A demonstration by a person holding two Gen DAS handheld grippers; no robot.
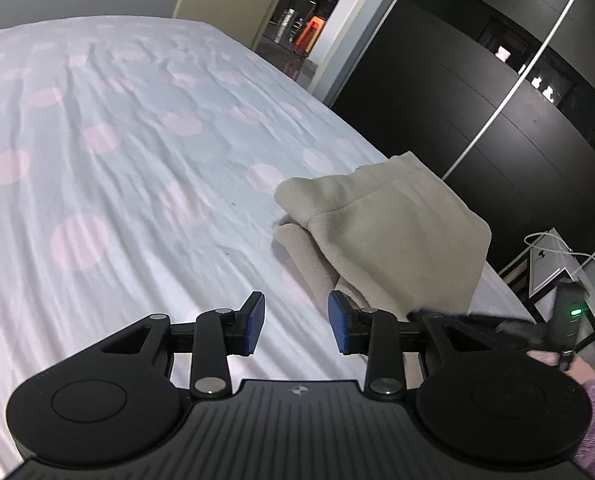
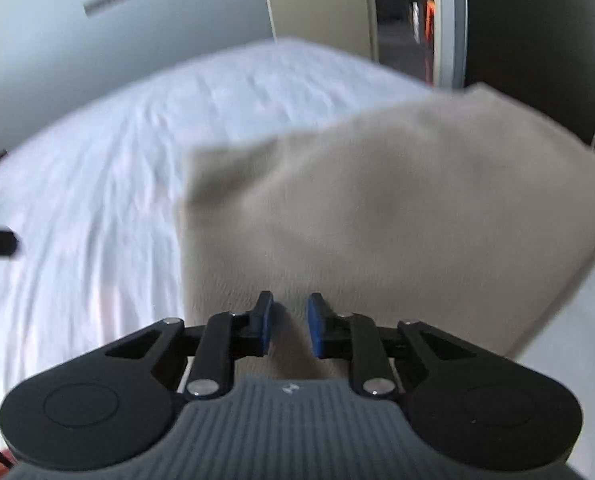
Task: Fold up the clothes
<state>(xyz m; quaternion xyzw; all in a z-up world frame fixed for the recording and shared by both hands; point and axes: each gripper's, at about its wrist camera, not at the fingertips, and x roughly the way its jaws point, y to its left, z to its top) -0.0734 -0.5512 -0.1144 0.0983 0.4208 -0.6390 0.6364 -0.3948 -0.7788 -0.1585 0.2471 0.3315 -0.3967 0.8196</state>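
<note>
2 grippers work a beige fleece (image 1: 381,232) on the bed (image 1: 137,140): left gripper (image 1: 296,324) gapes empty, right gripper (image 2: 290,326) pinches its edge; best lay corners square.

From the left gripper (image 1: 296,324), the bed sheet (image 1: 117,152) lies bare from 9 to 12 o'clock, giving open passage. At 2 o'clock the beige fleece garment (image 1: 381,232) bulks up, with the dark wardrobe (image 1: 477,92) beyond. In the blurred right view, the garment seems to fill 12 to 3 o'clock; bare sheet at 10.
</note>
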